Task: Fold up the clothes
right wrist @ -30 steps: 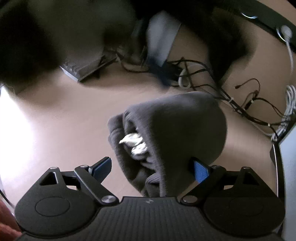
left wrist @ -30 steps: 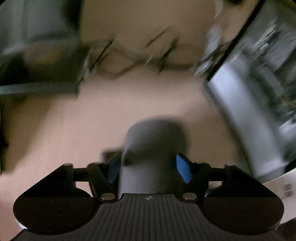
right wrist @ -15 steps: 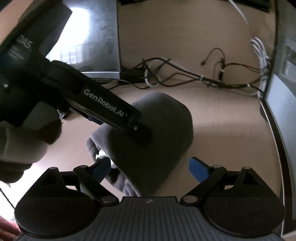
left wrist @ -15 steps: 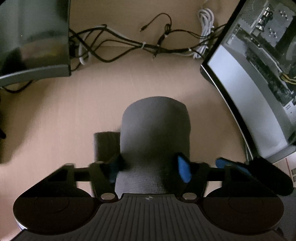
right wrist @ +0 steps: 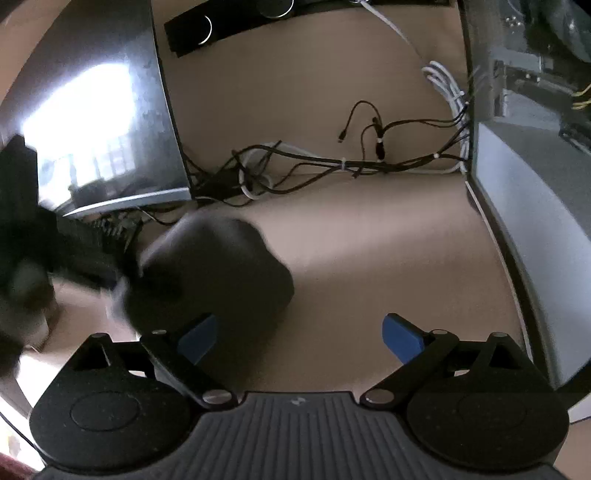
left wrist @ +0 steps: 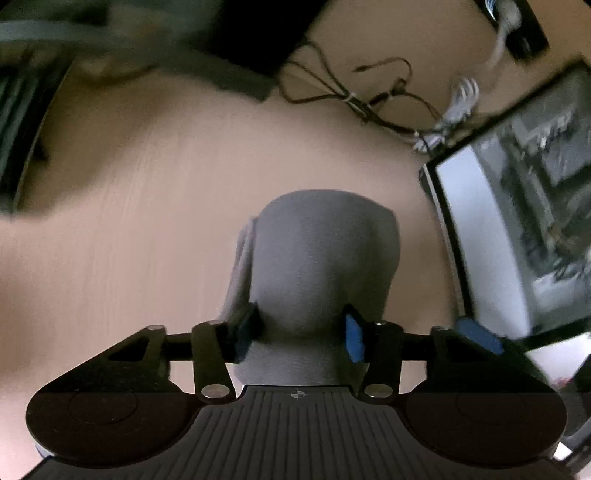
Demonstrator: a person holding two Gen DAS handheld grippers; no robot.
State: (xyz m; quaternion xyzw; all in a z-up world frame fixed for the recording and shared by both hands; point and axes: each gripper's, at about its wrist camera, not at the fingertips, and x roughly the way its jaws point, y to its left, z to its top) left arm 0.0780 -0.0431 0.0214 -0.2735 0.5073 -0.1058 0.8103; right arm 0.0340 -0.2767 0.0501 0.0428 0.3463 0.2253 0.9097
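Note:
A grey knit garment (left wrist: 325, 258), bunched into a rounded bundle, hangs just above the tan table (left wrist: 147, 221). My left gripper (left wrist: 300, 332) grips its near end; the blue pads press into the cloth on both sides and the jaws are still closing. In the right wrist view the garment (right wrist: 221, 266) shows dark and blurred at centre left, with the left gripper (right wrist: 74, 254) a dark smear beside it. My right gripper (right wrist: 300, 334) has its jaws opening wide with only bare table between the fingers; the cloth lies past its left finger (right wrist: 197, 334).
A tangle of black and white cables (right wrist: 332, 162) lies along the back of the table. A dark monitor (right wrist: 103, 122) stands at the left and a computer case (right wrist: 524, 184) at the right. A black bar (right wrist: 221, 22) sits at the far edge.
The garment has left the right gripper's jaws and sits to their left, carried by the left gripper. The left pads have drawn tighter on the cloth. The right jaws have spread.

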